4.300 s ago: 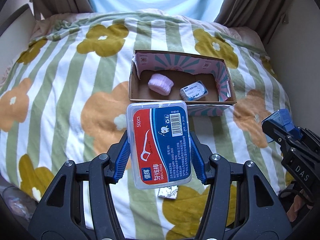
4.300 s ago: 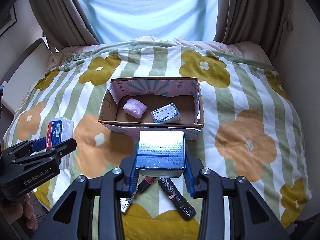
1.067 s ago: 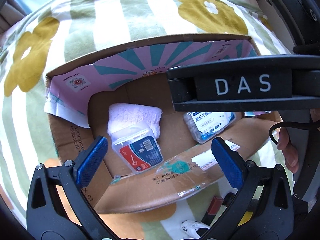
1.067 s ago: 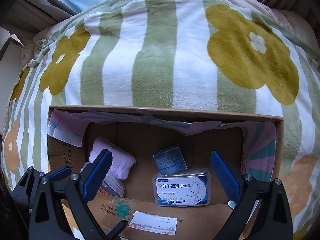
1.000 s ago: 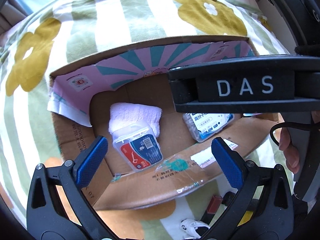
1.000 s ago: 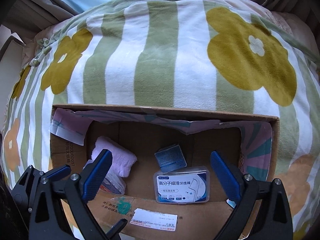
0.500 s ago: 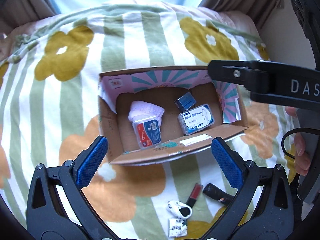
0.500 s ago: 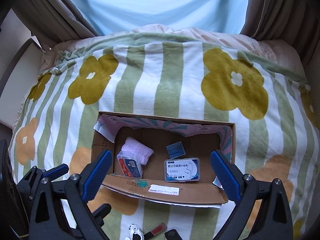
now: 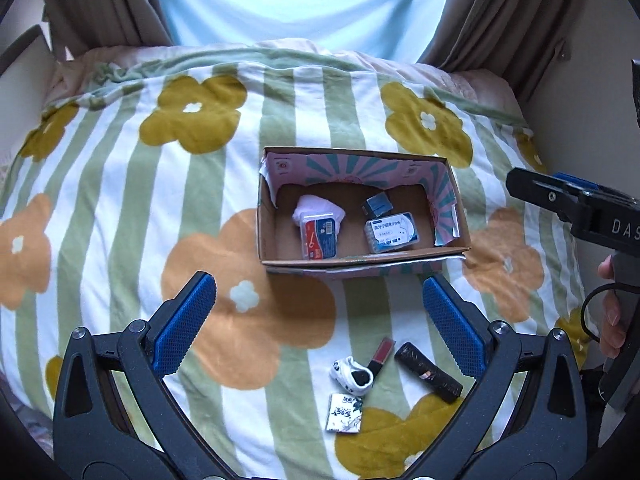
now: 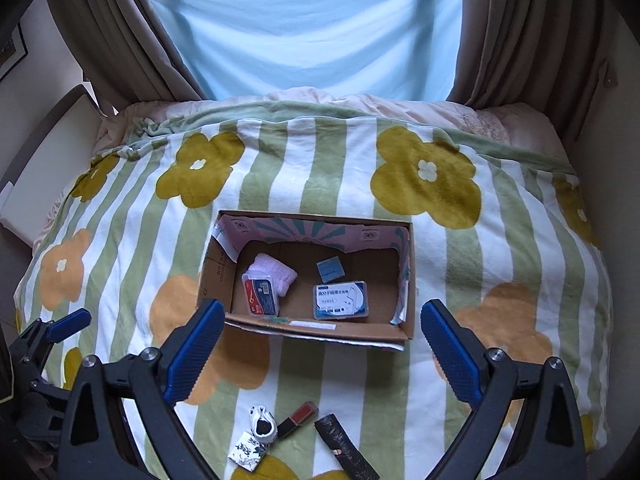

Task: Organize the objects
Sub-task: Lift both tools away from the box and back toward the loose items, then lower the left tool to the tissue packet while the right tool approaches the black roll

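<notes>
An open cardboard box (image 9: pixel 280 264) (image 10: pixel 216 280) sits on the flowered blanket. Inside lie a red-and-blue floss case (image 9: pixel 319 237) (image 10: pixel 261 294) leaning on a folded pink cloth (image 9: pixel 320 205) (image 10: pixel 274 270), a white-and-blue floss case (image 9: pixel 392 232) (image 10: pixel 340 300) and a small blue box (image 9: pixel 377 204) (image 10: pixel 330 269). In front of the box rest a red lipstick (image 9: pixel 381 354) (image 10: pixel 298 414), a black tube (image 9: pixel 428 372) (image 10: pixel 344 444), a small white-and-black item (image 9: pixel 352 374) (image 10: pixel 263 422) and a printed sachet (image 9: pixel 344 418) (image 10: pixel 246 450). My left gripper (image 9: pixel 318 322) and right gripper (image 10: pixel 320 350) both hang open and empty, short of the box.
The striped flower blanket (image 9: pixel 120 200) (image 10: pixel 480 280) covers the whole bed. Curtains (image 10: pixel 520 32) and a bright window stand behind it, walls close on both sides. A hand (image 9: pixel 612 320) holds the right gripper's handle at the right edge of the left wrist view.
Both grippers have pulled back and up from the box, so it looks smaller. The red-and-blue floss case and small blue box, held earlier, now lie inside the box.
</notes>
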### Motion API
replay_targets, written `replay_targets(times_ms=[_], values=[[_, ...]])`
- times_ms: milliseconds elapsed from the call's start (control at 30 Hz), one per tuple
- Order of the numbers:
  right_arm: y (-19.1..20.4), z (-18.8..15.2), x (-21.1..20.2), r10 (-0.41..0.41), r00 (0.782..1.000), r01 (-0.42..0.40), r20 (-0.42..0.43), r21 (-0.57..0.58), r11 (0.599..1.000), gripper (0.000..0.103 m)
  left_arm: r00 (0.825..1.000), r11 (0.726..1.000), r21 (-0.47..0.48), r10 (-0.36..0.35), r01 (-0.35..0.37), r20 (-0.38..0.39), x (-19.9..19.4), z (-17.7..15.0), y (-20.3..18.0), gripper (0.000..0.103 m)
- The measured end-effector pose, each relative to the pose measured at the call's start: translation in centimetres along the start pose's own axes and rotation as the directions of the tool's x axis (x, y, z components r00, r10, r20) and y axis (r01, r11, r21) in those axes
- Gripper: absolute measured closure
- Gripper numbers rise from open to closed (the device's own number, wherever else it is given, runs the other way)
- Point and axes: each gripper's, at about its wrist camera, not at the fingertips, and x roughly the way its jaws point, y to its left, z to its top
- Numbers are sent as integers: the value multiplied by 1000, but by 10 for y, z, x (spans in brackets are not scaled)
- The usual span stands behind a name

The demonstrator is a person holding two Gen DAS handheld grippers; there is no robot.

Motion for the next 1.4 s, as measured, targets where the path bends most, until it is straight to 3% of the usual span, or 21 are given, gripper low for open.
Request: replay_targets(times_ms=[367, 767, 1067, 1400], values=[[-8, -84, -46, -52, 996, 49, 73, 42, 998, 5, 999, 1000, 1, 31, -31, 15, -27, -60, -2, 0], [-12, -104, -60, -17, 995, 14, 97, 26, 1000, 5, 999, 999, 15, 49, -49, 23, -36, -71, -9, 0], [-12, -130, -48, 42, 997, -38, 69, -57, 998, 5, 1000, 1000, 2, 22, -22, -1, -30, -92, -15, 0], [-14, -180, 0, 107, 994, -99, 35, -181, 978, 7, 999, 1000, 11, 2, -1, -47, 15, -151, -29, 0]])
